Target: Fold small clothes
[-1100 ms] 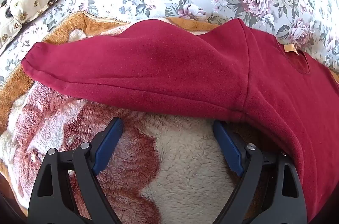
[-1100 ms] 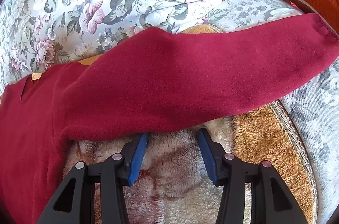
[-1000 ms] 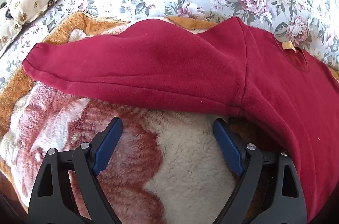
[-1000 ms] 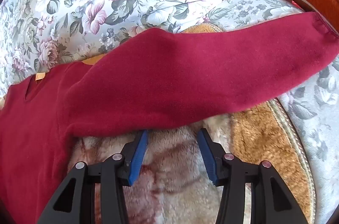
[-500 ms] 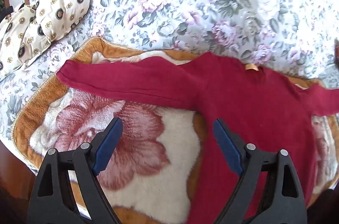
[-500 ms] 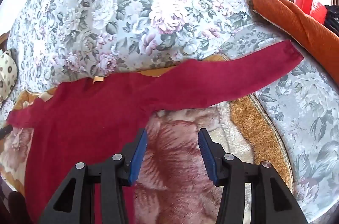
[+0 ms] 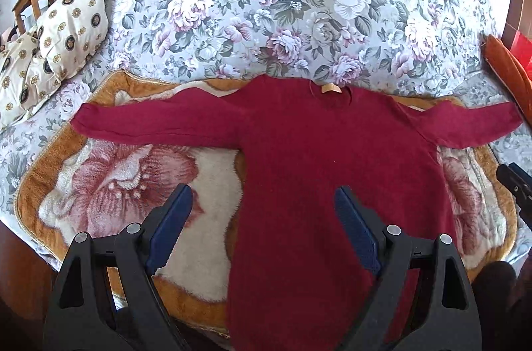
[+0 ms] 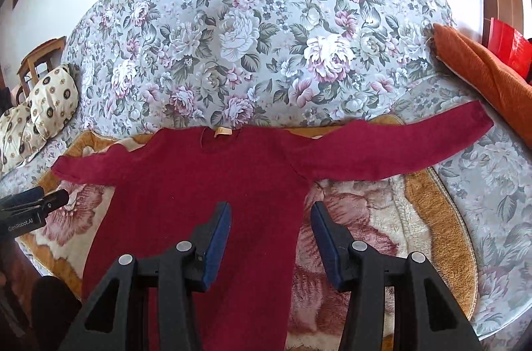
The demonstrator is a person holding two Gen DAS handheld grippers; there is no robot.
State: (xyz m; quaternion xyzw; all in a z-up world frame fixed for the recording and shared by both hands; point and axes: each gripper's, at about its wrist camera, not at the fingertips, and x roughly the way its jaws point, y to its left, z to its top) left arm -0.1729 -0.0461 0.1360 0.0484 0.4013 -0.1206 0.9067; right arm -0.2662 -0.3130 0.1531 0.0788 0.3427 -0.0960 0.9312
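On the fleece blanket (image 7: 109, 184), atop the floral bedspread (image 7: 282, 2), the red sweater (image 7: 316, 158) lies flat, face up, both sleeves spread sideways. Judged light, soft and limp, it will drape and drag on the pile; pinch cuffs or the hem, not the mid-body. Left gripper (image 7: 262, 223) and right gripper (image 8: 271, 238) hover above it, jaws apart, holding nothing. Neck label (image 7: 331, 89): blank or unreadable. Left gripper body reads "GenRobot.AI".

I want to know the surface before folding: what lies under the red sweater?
The red sweater lies on a fleece blanket over a floral bedcover. The blanket part beneath it is hidden.
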